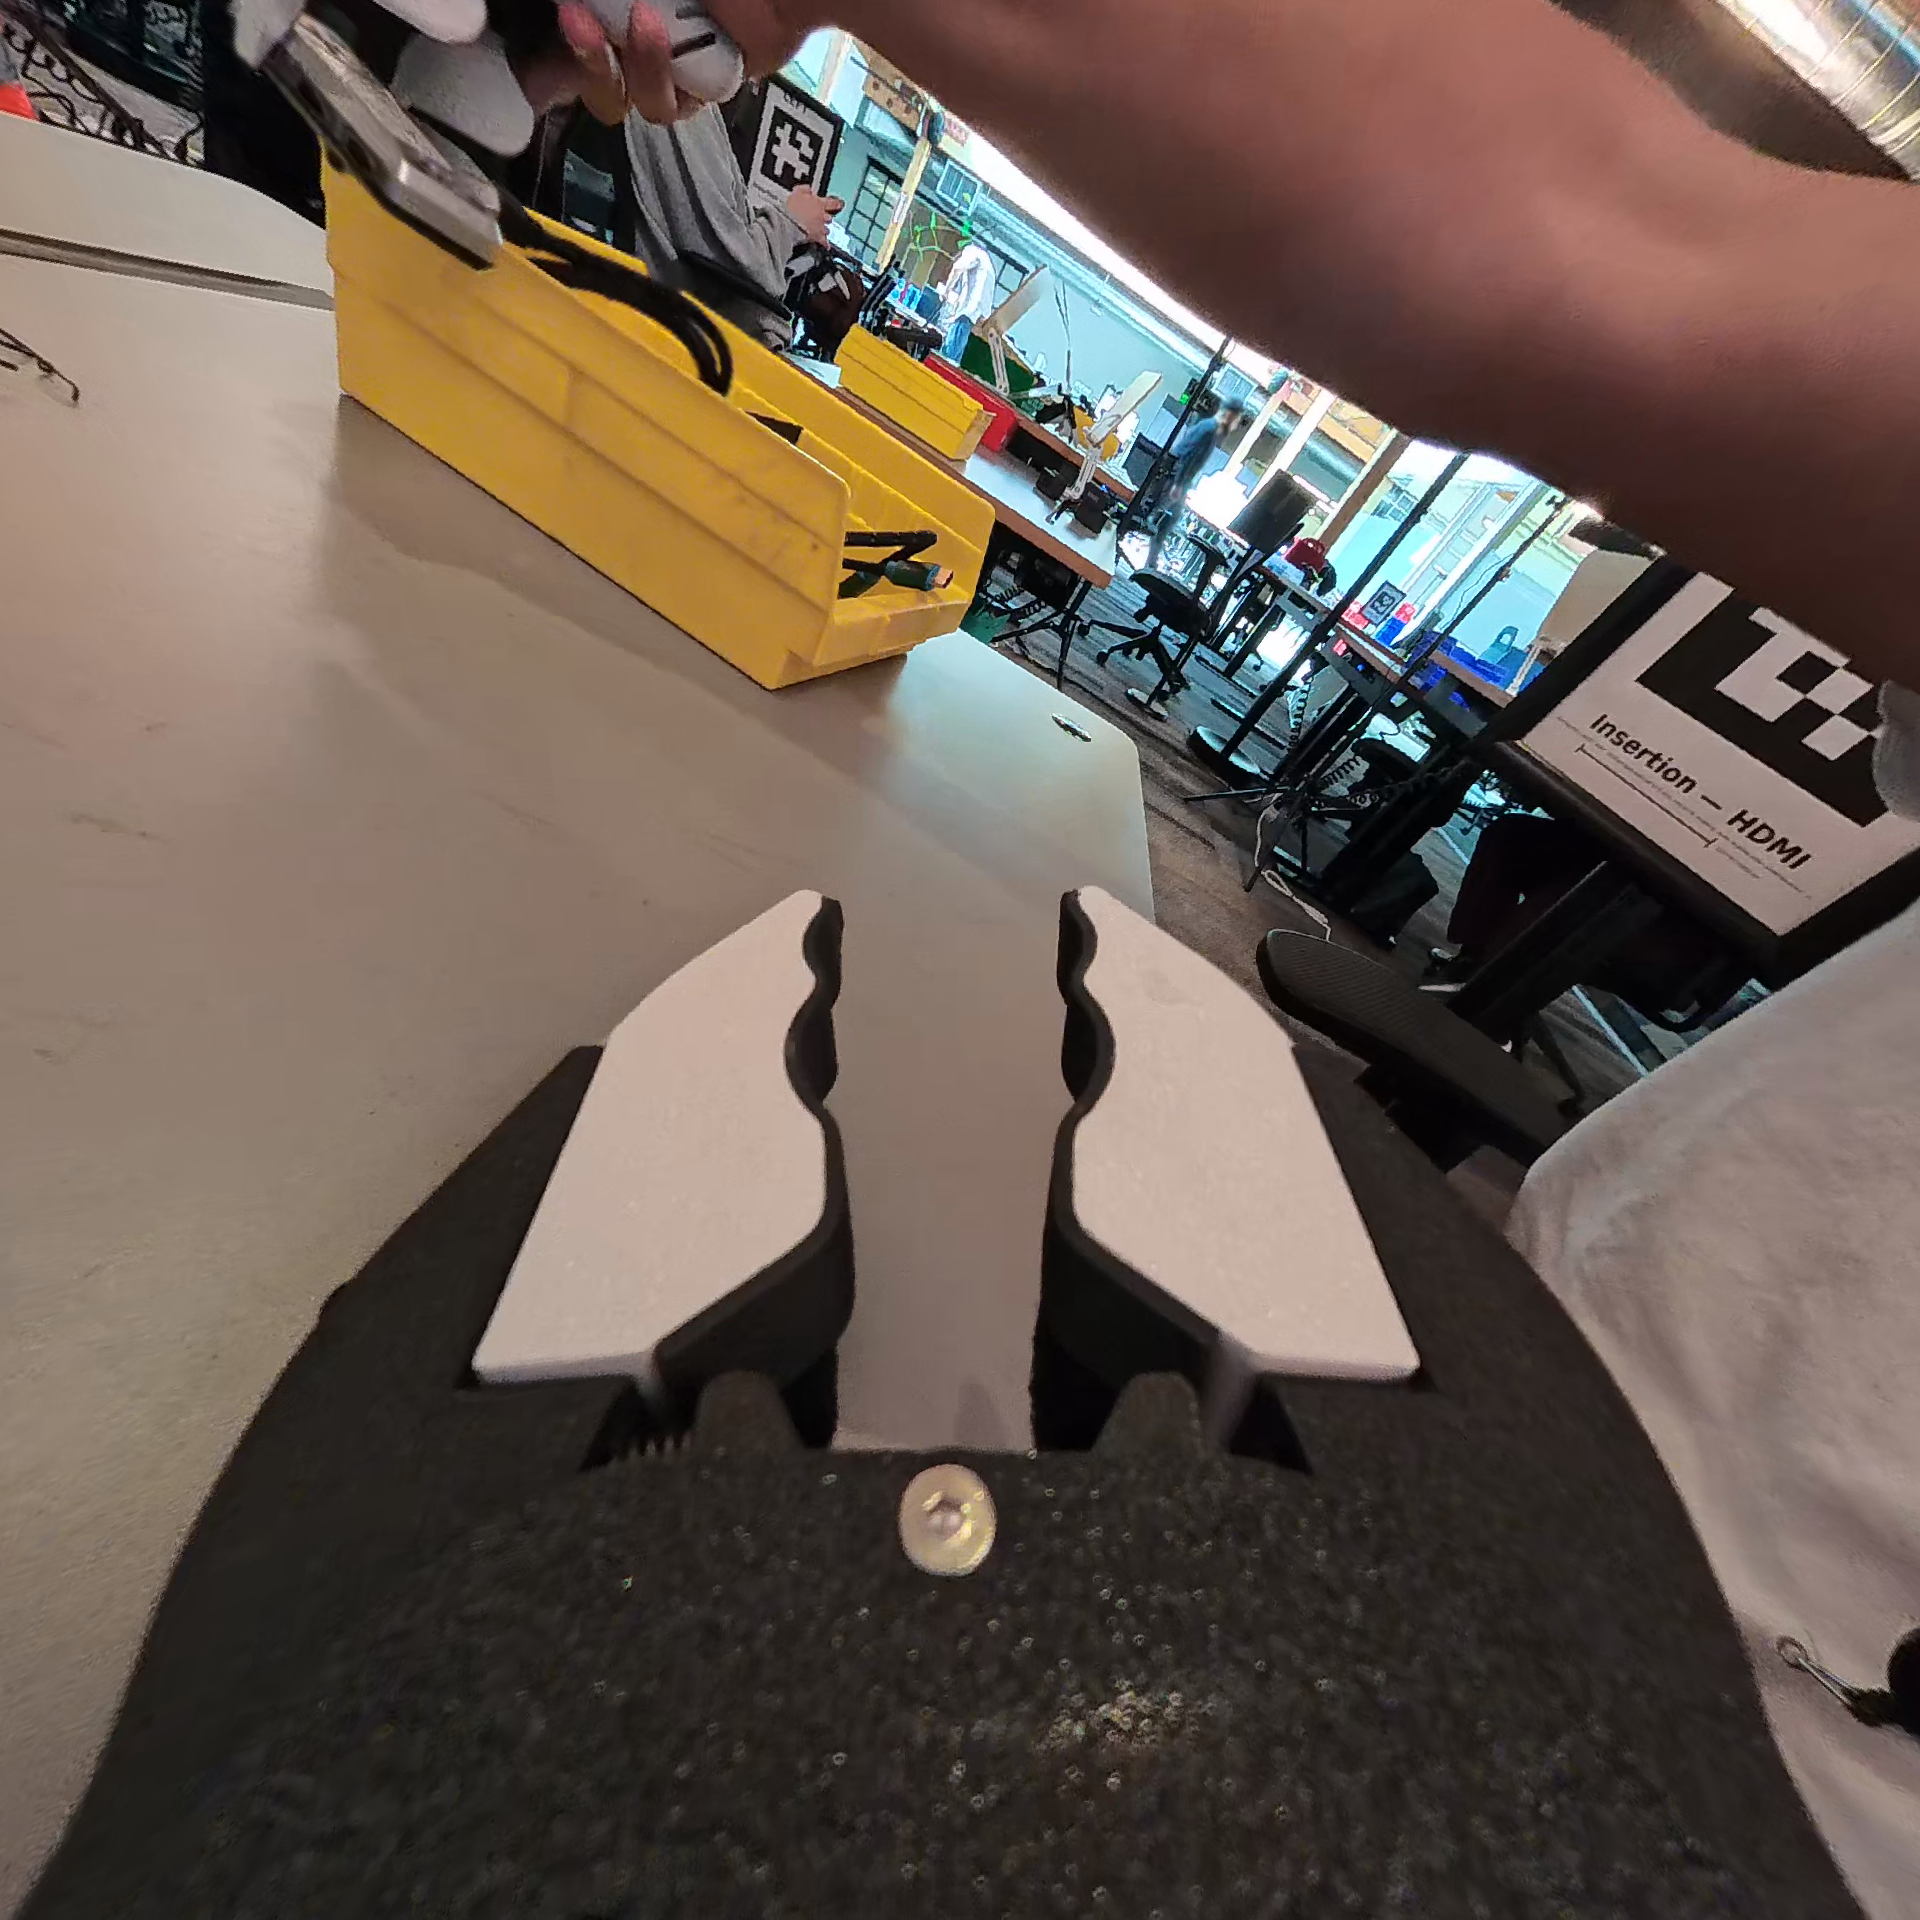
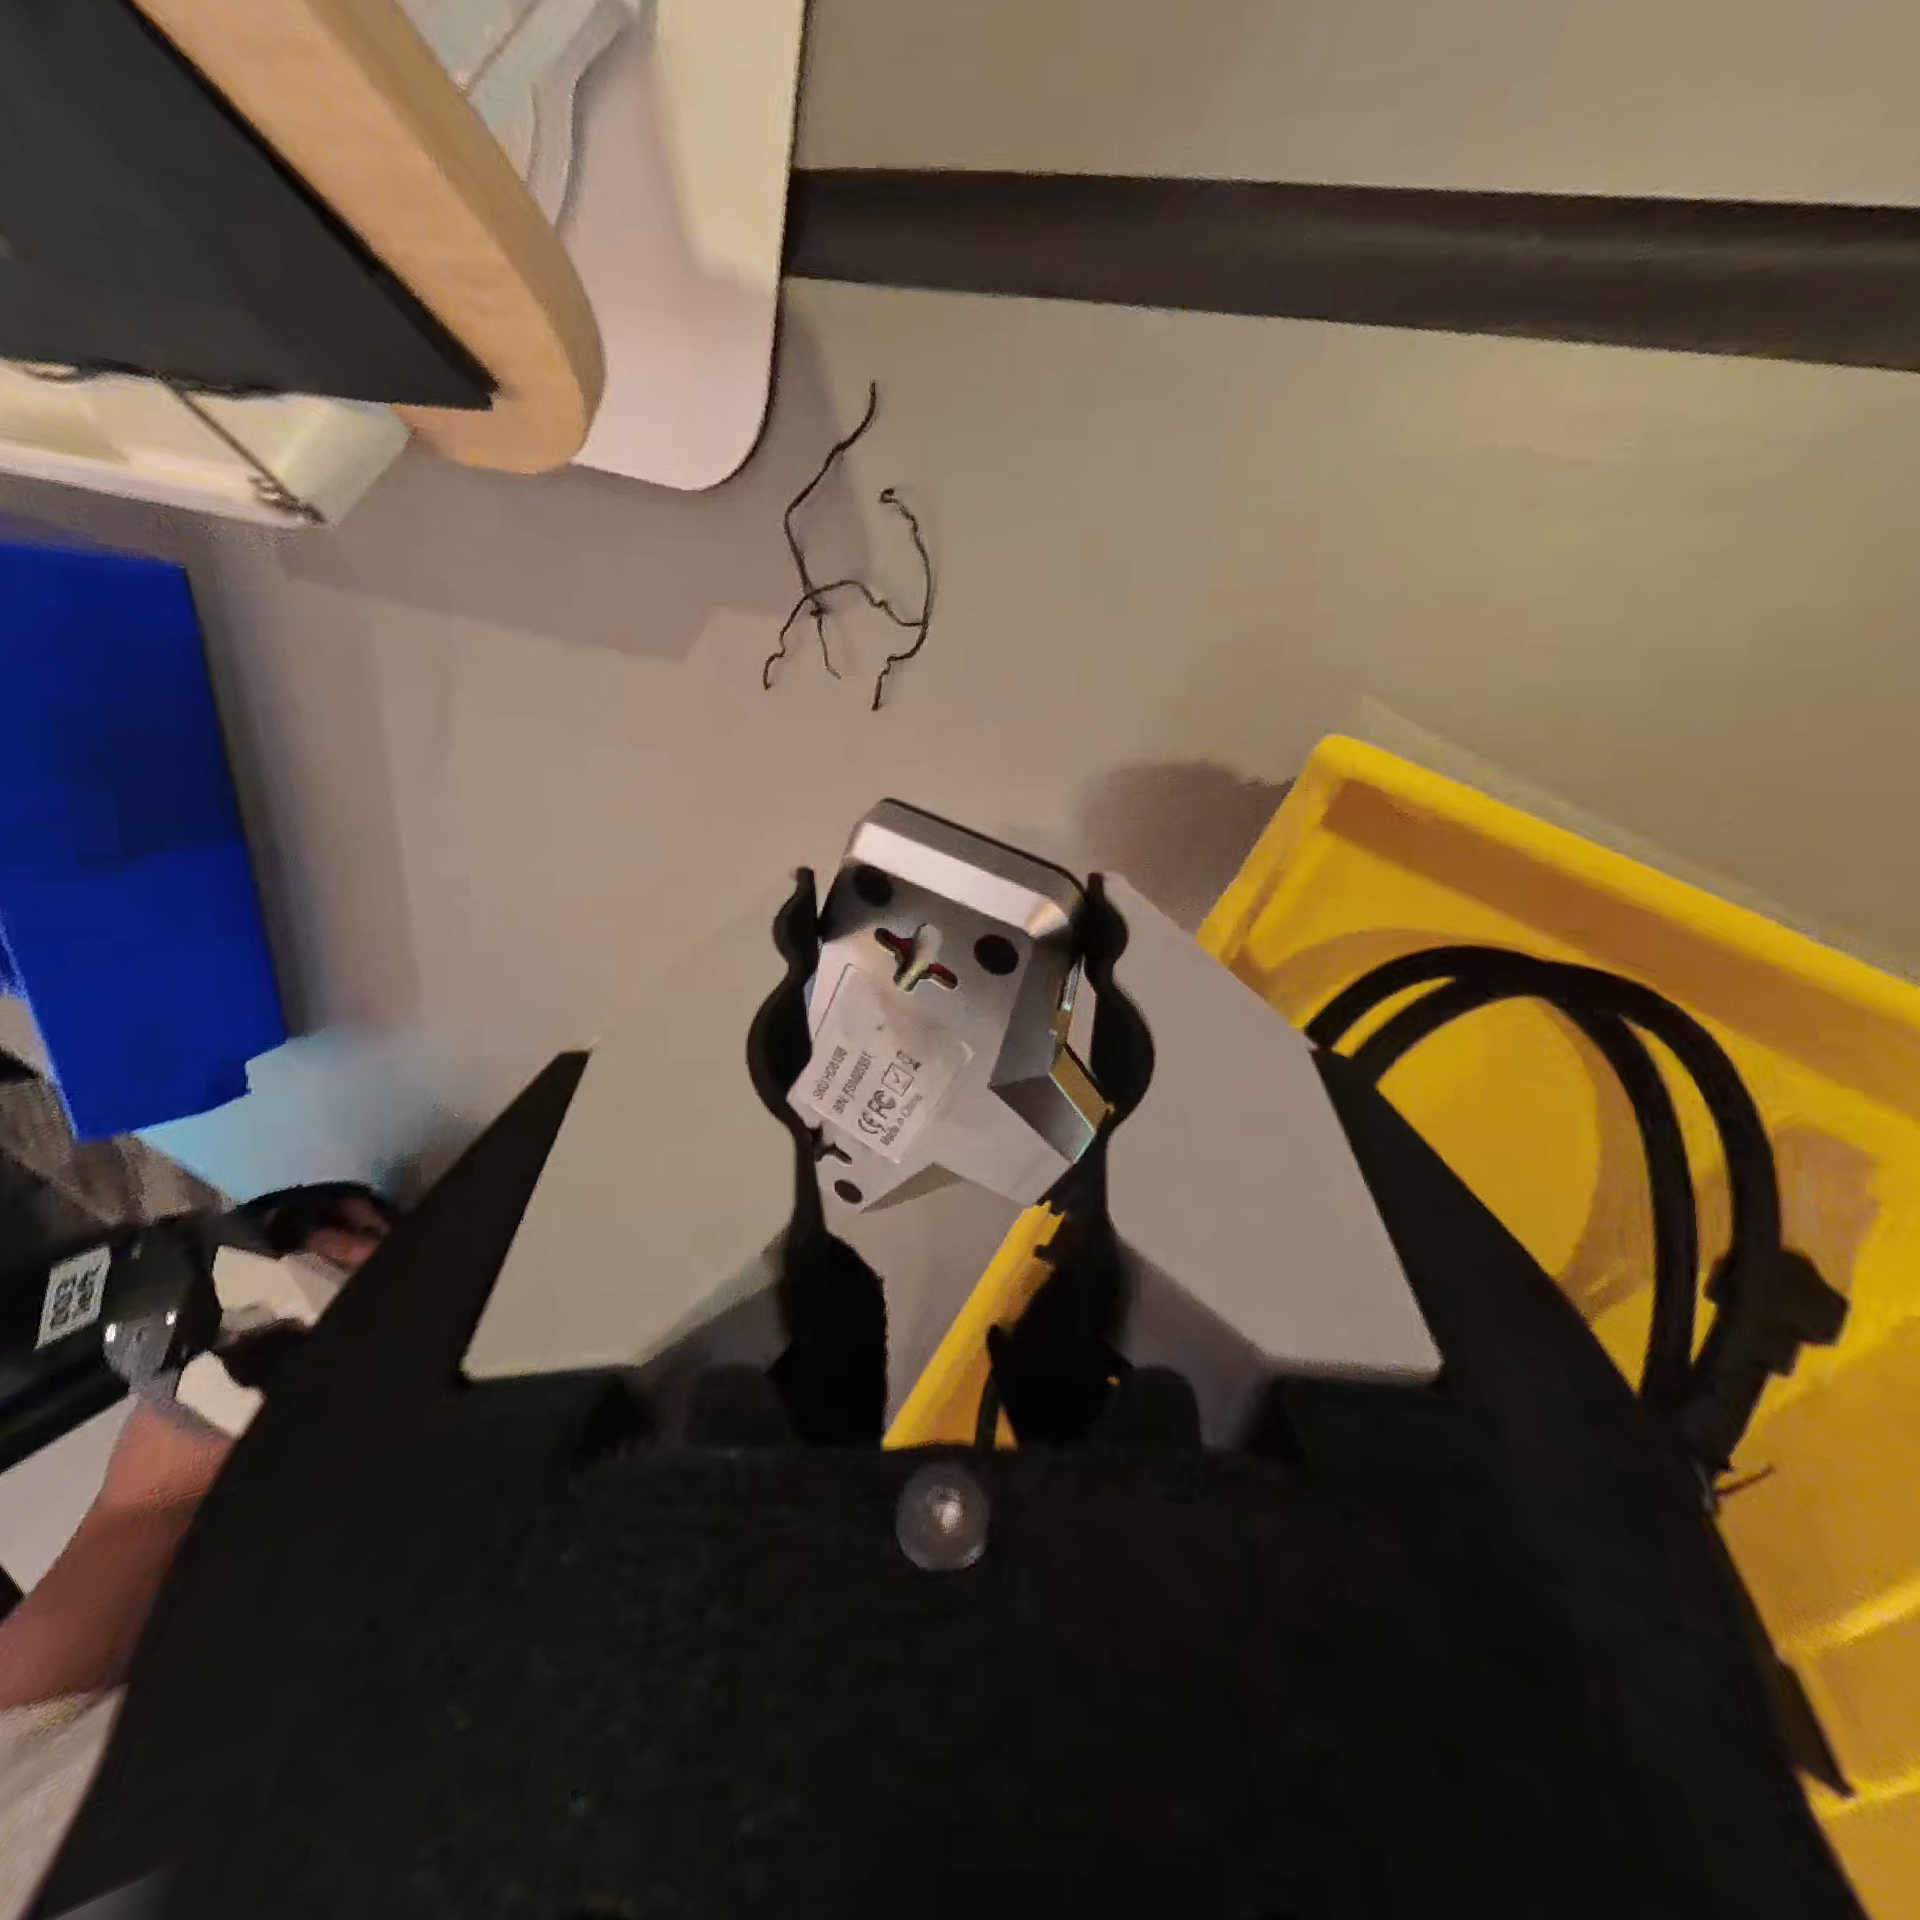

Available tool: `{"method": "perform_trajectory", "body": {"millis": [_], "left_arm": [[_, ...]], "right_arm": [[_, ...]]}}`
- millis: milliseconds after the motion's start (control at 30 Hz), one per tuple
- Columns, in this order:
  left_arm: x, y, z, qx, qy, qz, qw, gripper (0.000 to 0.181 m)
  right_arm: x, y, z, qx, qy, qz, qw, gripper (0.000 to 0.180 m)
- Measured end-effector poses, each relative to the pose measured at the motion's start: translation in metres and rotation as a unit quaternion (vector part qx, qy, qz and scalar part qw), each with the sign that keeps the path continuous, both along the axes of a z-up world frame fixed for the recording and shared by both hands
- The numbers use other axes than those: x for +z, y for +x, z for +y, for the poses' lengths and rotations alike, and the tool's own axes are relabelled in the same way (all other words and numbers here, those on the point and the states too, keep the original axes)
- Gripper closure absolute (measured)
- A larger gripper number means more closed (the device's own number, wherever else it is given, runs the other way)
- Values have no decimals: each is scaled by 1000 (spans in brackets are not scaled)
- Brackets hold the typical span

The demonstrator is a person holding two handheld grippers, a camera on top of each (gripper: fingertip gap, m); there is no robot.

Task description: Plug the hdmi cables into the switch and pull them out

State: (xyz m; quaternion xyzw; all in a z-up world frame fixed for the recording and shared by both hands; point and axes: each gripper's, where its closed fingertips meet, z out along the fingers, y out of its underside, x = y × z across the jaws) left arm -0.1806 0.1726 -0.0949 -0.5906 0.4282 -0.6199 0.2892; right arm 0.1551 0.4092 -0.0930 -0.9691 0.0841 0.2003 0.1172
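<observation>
The right gripper holds the silver switch between its two fingers, lifted above the grey table, just at the edge of the yellow bin. Black HDMI cables lie coiled inside this bin, not connected to the switch. The left gripper stays low over the table with its fingers apart and nothing between them.

yellow bin cut off, blue box blurred
</observation>
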Motion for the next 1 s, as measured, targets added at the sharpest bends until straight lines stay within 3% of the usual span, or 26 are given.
{"method": "perform_trajectory", "body": {"millis": [100,233,367,533,700,767,867,1000], "left_arm": [[-1,0,-1,-3,0,2,1000,141],[-2,1,-3,-8,3,6,1000,141],[-2,1,-5,-13,3,8,1000,141],[-3,2,-6,-15,6,13,1000,141],[-6,9,-12,-27,14,25,999,142],[-8,11,-17,-35,20,31,999,143],[-9,13,-23,-42,33,38,998,144],[-8,12,-25,-42,37,34,998,144]], "right_arm": [[12,5,0,31,38,-5,999,127],[55,7,-10,77,147,-30,986,111],[61,16,-55,156,210,-137,955,102],[29,44,-85,220,248,-272,903,125],[-2,33,-67,283,248,-287,881,138],[-16,44,-57,289,231,-333,867,153],[-12,44,-56,311,239,-330,859,159],[31,64,-73,342,232,-354,839,159]]}}
